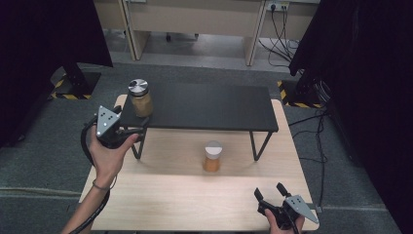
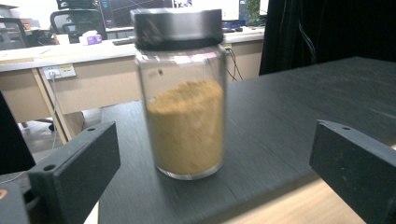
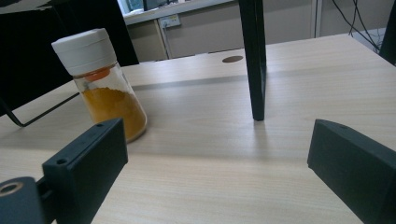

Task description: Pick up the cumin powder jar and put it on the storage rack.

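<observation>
Jar set on the shelf, left jaws apart and clear of it

At the left, the left gripper (image 1: 127, 131) sits just off the black shelf (image 1: 204, 106), its jaws wide apart with the brown-powder jar (image 2: 183, 93) upright between but untouched near the shelf's left end; placing looks done, so that hand need only draw clear; in the middle, the white-capped orange jar (image 1: 212, 156) stands on the bench (image 1: 195, 204) under the shelf; at the right, the right gripper (image 1: 272, 195) rests, jaws apart and empty, likely next to reach forward and close on that jar.
</observation>
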Motion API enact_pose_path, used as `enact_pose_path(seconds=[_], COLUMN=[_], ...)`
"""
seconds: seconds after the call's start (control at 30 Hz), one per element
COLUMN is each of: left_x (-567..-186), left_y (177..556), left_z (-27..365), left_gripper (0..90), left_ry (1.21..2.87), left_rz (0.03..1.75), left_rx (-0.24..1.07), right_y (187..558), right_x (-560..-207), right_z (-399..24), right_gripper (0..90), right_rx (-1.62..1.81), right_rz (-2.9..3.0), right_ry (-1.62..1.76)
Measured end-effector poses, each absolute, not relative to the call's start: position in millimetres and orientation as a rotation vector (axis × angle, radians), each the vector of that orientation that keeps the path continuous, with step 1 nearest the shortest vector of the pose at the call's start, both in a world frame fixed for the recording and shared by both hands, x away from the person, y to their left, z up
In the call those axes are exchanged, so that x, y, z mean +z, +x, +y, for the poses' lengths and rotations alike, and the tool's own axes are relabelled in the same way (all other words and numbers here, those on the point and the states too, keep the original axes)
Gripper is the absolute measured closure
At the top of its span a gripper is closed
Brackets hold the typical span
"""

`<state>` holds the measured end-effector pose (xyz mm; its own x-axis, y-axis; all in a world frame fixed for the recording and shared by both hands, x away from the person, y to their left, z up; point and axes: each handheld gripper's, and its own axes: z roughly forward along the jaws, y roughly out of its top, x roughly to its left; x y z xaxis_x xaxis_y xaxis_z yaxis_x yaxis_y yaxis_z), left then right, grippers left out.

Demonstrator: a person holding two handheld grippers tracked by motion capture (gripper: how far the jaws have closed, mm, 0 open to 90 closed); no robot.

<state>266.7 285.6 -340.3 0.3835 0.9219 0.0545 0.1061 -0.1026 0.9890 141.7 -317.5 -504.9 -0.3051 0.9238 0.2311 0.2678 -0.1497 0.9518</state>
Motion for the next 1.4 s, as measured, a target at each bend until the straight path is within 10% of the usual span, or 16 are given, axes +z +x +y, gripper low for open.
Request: enact_pose_path(seconds=[1.4], left_x=[-420], left_y=[188], left_z=[260], left_gripper=[1.8], left_ry=[1.558], left_rz=[0.897], left_rx=[0.862], right_y=[141], right_x=[-502], right_z=[-313], right_gripper=[5.0], right_rx=[1.500], right_rz=[1.568], right_ry=[1.340])
